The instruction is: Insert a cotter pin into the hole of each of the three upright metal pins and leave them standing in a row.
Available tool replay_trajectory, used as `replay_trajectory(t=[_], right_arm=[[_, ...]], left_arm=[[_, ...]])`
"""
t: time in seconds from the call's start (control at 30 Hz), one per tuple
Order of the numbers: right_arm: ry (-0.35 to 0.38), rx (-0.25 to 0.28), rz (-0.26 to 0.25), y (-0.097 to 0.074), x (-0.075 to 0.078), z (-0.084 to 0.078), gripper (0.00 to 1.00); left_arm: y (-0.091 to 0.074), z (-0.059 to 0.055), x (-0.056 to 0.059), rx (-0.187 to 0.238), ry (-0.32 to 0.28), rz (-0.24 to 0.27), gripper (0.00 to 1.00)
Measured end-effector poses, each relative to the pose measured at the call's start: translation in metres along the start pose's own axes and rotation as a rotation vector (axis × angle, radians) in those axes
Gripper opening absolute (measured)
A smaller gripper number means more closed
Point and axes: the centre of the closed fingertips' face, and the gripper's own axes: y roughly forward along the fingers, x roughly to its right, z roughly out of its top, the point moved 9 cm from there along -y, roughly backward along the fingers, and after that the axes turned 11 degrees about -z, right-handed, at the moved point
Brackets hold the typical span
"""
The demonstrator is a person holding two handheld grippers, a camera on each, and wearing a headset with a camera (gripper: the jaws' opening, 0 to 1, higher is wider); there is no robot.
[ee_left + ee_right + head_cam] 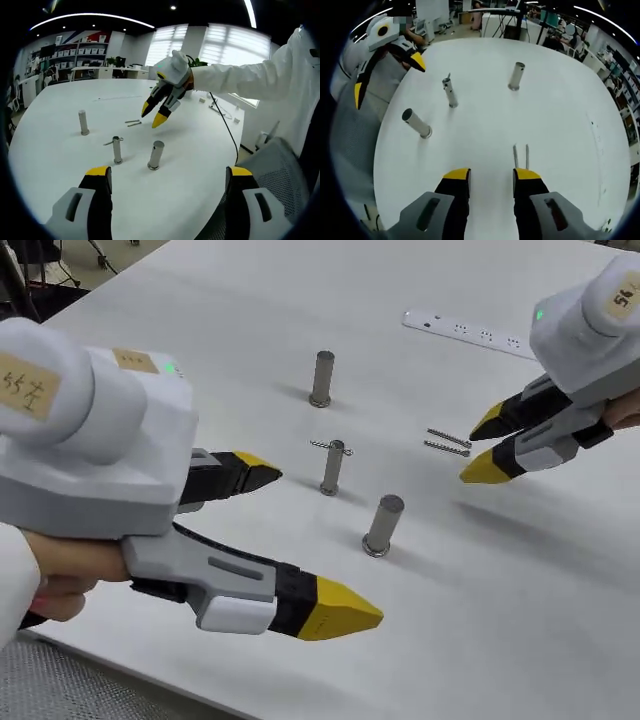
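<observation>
Three upright metal pins are seen on the white counter (pixel 200 340), in a slanted row through the middle of the head view: the far pin (pixel 322 378) at upper centre, the middle pin (pixel 332 467) below it, and the near pin (pixel 383 525) to the lower right of that. A cotter pin (pixel 331 447) is lodged through the top of the middle pin; none is seen in the other two. Two loose cotter pins (pixel 447 442) lie side by side to the right of the middle pin, just beside the tips of the right claw (pixel 470 457), whose jaws are parted with nothing between them. In the right gripper view the loose cotter pins (pixel 521 156) are seen just above the right-hand jaw, not in the gap between the two. The left claw (pixel 330 545), at lower left, is spread wide and empty, apart from the pins.

The step in hand is judged to be the pickup of one loose cotter pin. It would best be done with the right claw shifted sideways until a single pin sits between the jaws. The pinch should be taken near the head end so that the legs are left free for threading, and the neighbour should be left undisturbed. At insertion the target pin may need to be steadied by the left claw, since it could be toppled easily
</observation>
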Motion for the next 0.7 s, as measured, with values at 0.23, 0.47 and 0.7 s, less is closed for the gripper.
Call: replay_trajectory(t=[0.23, 0.47, 0.7], right_arm=[[-0.021, -0.047, 0.002, 0.017, 0.013, 0.0, 0.25], [-0.004, -0.074, 0.001, 0.025, 0.018, -0.001, 0.18], [0.0, -0.103, 0.035, 0.025, 0.019, 0.003, 0.14]], left_arm=[[0.002, -0.003, -0.003, -0.02, -0.002, -0.006, 0.93], [0.001, -0.001, -0.006, -0.008, -0.004, -0.005, 0.93], [0.001, -0.002, -0.008, -0.011, -0.001, -0.005, 0.92]])
